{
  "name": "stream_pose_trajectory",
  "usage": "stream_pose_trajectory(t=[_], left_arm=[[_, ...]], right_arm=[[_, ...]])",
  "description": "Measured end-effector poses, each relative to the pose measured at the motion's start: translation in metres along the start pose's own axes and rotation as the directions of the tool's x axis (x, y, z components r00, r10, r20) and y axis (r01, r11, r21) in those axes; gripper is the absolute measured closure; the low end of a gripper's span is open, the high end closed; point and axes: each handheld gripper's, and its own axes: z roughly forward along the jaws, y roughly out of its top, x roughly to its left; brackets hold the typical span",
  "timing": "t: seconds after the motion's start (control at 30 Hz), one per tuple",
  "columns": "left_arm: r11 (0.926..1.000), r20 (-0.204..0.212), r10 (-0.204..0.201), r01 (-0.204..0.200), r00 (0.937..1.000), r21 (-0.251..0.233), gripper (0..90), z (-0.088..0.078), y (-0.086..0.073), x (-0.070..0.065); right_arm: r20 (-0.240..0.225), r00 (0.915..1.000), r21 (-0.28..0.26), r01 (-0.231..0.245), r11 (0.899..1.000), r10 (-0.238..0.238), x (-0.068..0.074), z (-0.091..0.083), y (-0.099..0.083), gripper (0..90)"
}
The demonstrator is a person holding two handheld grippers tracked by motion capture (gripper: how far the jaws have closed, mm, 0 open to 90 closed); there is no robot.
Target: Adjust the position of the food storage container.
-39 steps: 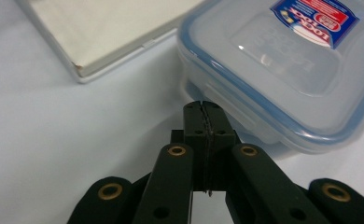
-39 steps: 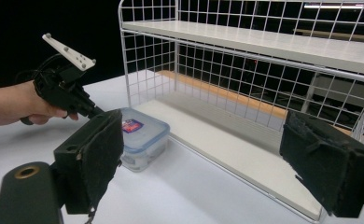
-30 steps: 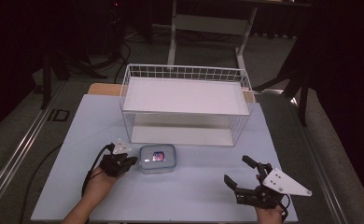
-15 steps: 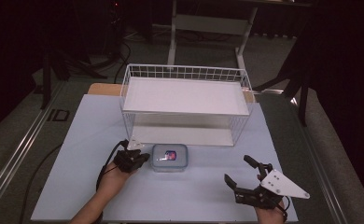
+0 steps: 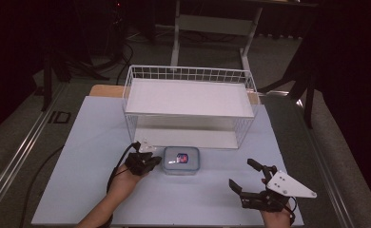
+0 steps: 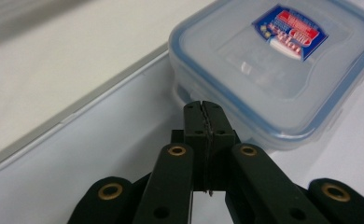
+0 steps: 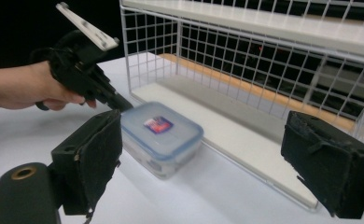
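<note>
A clear plastic box (image 5: 181, 160) with a blue-rimmed lid and a red and blue label lies on the pale table mat, just in front of the wire rack. My left gripper (image 5: 156, 161) is shut with nothing between its jaws. Its joined tips (image 6: 202, 106) press against the side of the box (image 6: 273, 60) nearest that hand. The right gripper view shows this left gripper (image 7: 123, 104) at the box's (image 7: 161, 133) far edge. My right gripper (image 5: 241, 173) is open, low over the mat, to the right of the box and clear of it.
A white wire rack (image 5: 188, 73) with a white upper shelf and a white floor board stands behind the box; its mesh front (image 7: 245, 51) is close. The mat (image 5: 79, 142) spreads out to the left. Dark stands and cables surround the table.
My left gripper has slid to the right, shut, and the box has moved right with it along the front of the rack. My right gripper has stayed where it was.
</note>
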Motion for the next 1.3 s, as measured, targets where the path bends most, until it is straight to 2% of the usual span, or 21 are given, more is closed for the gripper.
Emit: stream_pose_trajectory(t=[0.07,0.13,0.2,0.27,0.43,0.53,0.57,0.6,0.73,0.77,0.8,0.83,0.87,0.93,1.0,1.03,1.1,1.17,1.2,1.27,1.3], left_arm=[[1.0000,0.011,-0.001,0.001,0.9999,0.004,90.0,0.003,0.003,-0.002],[1.0000,0.021,0.005,-0.005,0.9998,-0.002,90.0,0.006,0.006,-0.007],[0.9998,0.025,0.019,-0.019,0.9995,-0.002,90.0,0.011,0.010,-0.012],[0.9997,0.031,0.022,-0.022,0.9993,-0.006,90.0,0.013,0.012,-0.015],[0.9999,0.039,0.006,-0.006,0.9992,-0.008,90.0,0.016,0.014,-0.015],[0.9999,0.046,0.014,-0.014,0.9988,-0.006,90.0,0.018,0.016,-0.017],[0.9998,0.047,0.017,-0.017,0.9988,-0.007,90.0,0.019,0.017,-0.018],[0.9998,0.049,0.016,-0.016,0.9986,-0.011,90.0,0.020,0.018,-0.019],[0.9996,0.047,0.026,-0.025,0.9986,-0.015,89.7,0.021,0.018,-0.021],[0.9996,0.054,0.023,-0.022,0.9983,-0.019,86.8,0.020,0.017,-0.020],[0.9994,0.054,0.022,-0.021,0.9983,-0.028,83.2,0.015,0.014,-0.019],[0.9989,0.062,0.026,-0.024,0.9977,-0.040,79.4,0.012,0.012,-0.019],[0.9982,0.053,0.040,-0.037,0.9978,-0.048,73.8,0.008,0.010,-0.018],[0.9969,0.080,0.037,-0.031,0.9961,-0.072,54.4,0.000,0.007,-0.016],[0.9949,0.119,0.014,-0.002,0.9929,-0.101,37.6,-0.007,0.003,-0.013],[0.9942,0.143,0.019,-0.004,0.9895,-0.108,28.6,-0.011,0.001,-0.012],[0.9914,0.158,0.016,0.005,0.9872,-0.131,11.2,-0.019,-0.002,-0.012],[0.9892,0.168,0.017,0.008,0.9857,-0.147,6.6,-0.023,-0.003,-0.012],[0.9836,0.174,0.000,0.032,0.9847,-0.178,1.9,-0.031,-0.005,-0.013],[0.9791,0.213,-0.011,0.054,0.9769,-0.196,1.7,-0.038,-0.006,-0.014],[0.9773,0.212,-0.010,0.054,0.9773,-0.205,1.7,-0.041,-0.006,-0.015]], right_arm=[[0.000,0.9999,-0.009,0.015,1.000,-0.015,0.003,0.000,0.001,12.6],[0.020,0.9983,0.002,0.055,0.998,-0.055,0.008,0.001,0.002,12.4],[0.011,0.9976,0.019,0.067,0.998,-0.068,0.010,0.003,0.002,11.5],[0.006,0.9982,0.033,0.059,0.998,-0.059,0.011,0.004,0.001,11.5],[0.057,0.9962,0.037,0.064,0.997,-0.066,0.010,0.004,-0.001,11.6],[0.061,0.9950,0.033,0.077,0.996,-0.079,0.011,0.004,0.000,12.6],[0.047,0.9959,0.039,0.075,0.996,-0.077,0.012,0.004,0.000,16.1],[0.024,0.9969,0.058,0.073,0.996,-0.074,0.012,0.005,0.000,14.6],[0.027,0.9966,0.033,0.077,0.997,-0.078,0.014,0.005,-0.001,15.7],[0.013,0.9972,0.019,0.073,0.997,-0.074,0.014,0.005,-0.001,16.0],[-0.030,0.9982,0.004,0.052,0.999,-0.052,0.012,0.005,-0.002,20.2],[-0.070,0.9973,0.021,0.024,0.999,-0.023,0.010,0.005,-0.002,22.7],[-0.083,0.9965,0.045,0.016,0.999,-0.012,0.007,0.007,-0.002,22.7],[-0.083,0.9963,0.021,-0.022,1.000,0.023,0.003,0.007,-0.005,22.8],[-0.069,0.9969,0.047,-0.034,0.998,0.037,0.000,0.009,-0.006,22.2],[-0.064,0.9971,0.061,-0.038,0.997,0.042,0.000,0.010,-0.007,20.2],[-0.042,0.9981,0.084,-0.042,0.996,0.046,0.001,0.012,-0.007,15.7],[-0.037,0.9987,0.080,-0.032,0.996,0.036,0.002,0.012,-0.007,15.3],[-0.023,0.9997,0.084,-0.003,0.996,0.005,0.004,0.013,-0.006,12.8],[-0.028,0.9995,0.092,0.019,0.996,-0.017,0.006,0.015,-0.005,12.8],[-0.035,0.9990,0.093,0.030,0.995,-0.026,0.007,0.015,-0.005,12.8]])
